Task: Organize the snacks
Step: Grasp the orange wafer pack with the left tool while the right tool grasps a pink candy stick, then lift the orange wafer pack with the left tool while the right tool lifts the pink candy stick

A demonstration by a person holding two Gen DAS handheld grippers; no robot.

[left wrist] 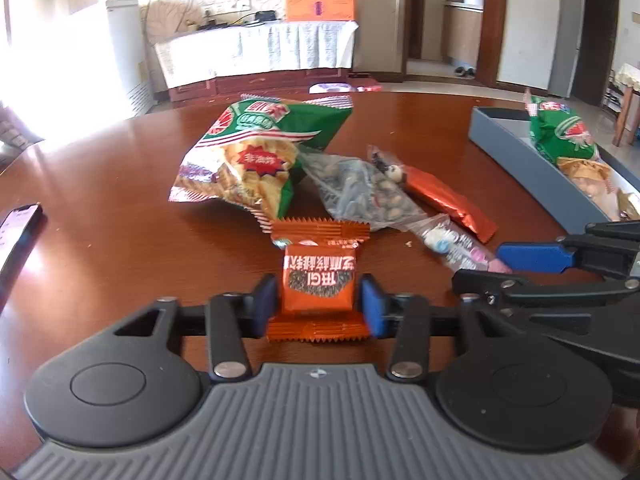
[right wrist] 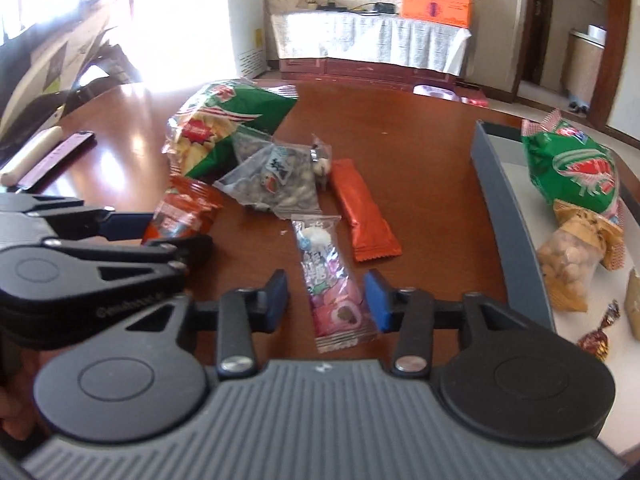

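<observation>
- Two grippers over the wooden table [left wrist: 100, 184], and the left gripper [left wrist: 318, 300] has its blue pads pressed on both sides of a small orange snack packet [left wrist: 318, 282], jaws narrow, clamped on it.
- Right gripper [right wrist: 327, 300] sits with jaws wide, straddling a clear pink-and-white candy packet [right wrist: 332, 284] that lies flat on the table; the pads stand clear of it on either side.
- Beyond the candy packet: a long orange bar wrapper [right wrist: 362, 212], just to its right and angled away.
- Behind the candy packet, a clear bag of nuts [right wrist: 272, 184], and behind that a big green chip bag [right wrist: 224, 120].
- Far right of the candy packet, the grey tray [right wrist: 504, 208] holds a second green chip bag [right wrist: 572, 168], a bag of round puffs [right wrist: 568, 268] and a foil-wrapped sweet [right wrist: 596, 338].
- Well left of the candy packet, a phone [left wrist: 18, 236] lies at the table edge.
</observation>
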